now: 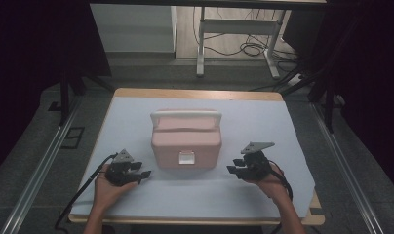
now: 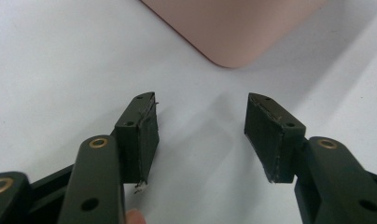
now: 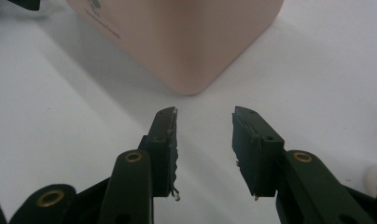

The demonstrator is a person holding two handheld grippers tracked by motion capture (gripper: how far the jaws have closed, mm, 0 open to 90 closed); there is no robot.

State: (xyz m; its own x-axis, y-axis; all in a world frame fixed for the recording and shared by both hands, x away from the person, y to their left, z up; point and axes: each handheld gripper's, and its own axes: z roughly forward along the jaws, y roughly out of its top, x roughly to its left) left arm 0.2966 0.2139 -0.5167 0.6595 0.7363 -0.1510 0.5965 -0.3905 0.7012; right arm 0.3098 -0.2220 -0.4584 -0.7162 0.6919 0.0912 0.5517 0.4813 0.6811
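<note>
Two grippers, left gripper (image 1: 145,174) and right gripper (image 1: 232,170), sit empty with jaws apart beside the pink box (image 1: 185,141) in the middle of the table (image 1: 263,195). Reaching seems underway; next, they likely close in on its white latch (image 1: 187,157).

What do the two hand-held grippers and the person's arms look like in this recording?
The left gripper and right gripper are black two-jaw tools, each topped by a grey three-cornered plate and trailing a black cable. Up close, the jaws are dark, blocky fingers with flat ribbed pads and brass-coloured pivot rings on the linkage. The forearms are bare, with no sleeves or gloves visible.
</note>
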